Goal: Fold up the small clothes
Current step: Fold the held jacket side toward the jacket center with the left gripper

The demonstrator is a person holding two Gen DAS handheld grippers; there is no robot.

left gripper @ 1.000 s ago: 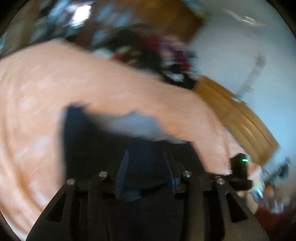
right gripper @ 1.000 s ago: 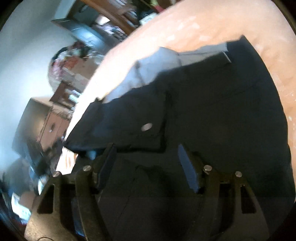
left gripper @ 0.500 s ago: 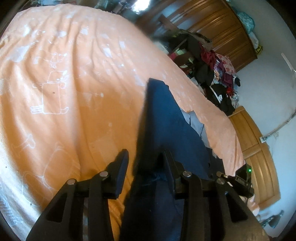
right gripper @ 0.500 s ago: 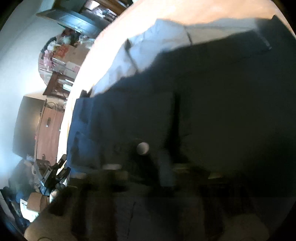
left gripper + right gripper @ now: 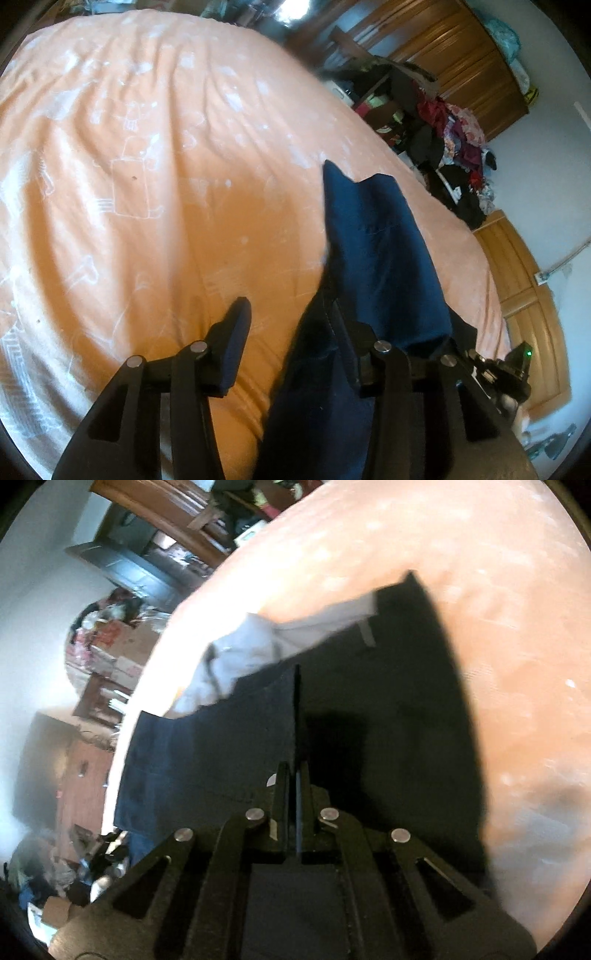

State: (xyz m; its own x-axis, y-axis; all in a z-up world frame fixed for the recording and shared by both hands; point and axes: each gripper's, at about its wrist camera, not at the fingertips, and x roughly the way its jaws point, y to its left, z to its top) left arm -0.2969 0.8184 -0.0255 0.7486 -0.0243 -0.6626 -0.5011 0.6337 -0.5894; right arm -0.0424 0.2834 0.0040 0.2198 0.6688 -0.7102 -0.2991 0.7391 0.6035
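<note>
Your right claw [image 5: 296, 775] is pinching a fold of the dark shorts [image 5: 388, 720] lying on the orange bed [image 5: 498, 590]. Your left claw [image 5: 291, 332] is gaping, with shorts [image 5: 376, 240] draped over one finger. Try pulling both edges level, keeping the fabric taut.

An orange printed bedspread [image 5: 155, 177] fills the room; wooden wardrobes [image 5: 458, 62] line a pale wall [image 5: 554, 173] behind a heaped clothes pile [image 5: 450, 140].
</note>
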